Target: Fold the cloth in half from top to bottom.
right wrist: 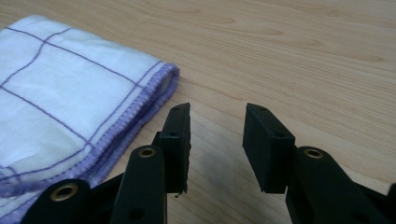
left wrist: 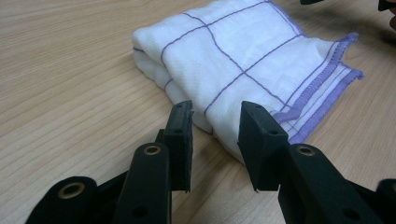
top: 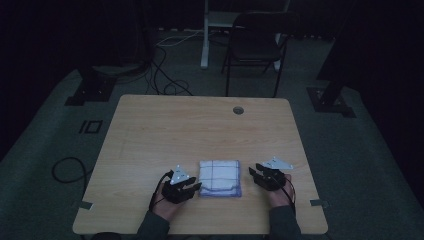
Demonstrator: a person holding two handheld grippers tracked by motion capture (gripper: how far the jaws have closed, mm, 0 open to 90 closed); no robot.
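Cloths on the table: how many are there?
1. A folded white cloth with purple grid lines lies near the table's front edge, between the left gripper and right gripper.

Folded checked cloth (top: 220, 177) on wooden table (top: 200, 130)

We see a white cloth (left wrist: 243, 51) crossed by thin purple grid lines and edged in purple stitching, lying on the pale wood-grain tabletop (left wrist: 70, 70), with black fingers (left wrist: 181, 135) beside the cloth.
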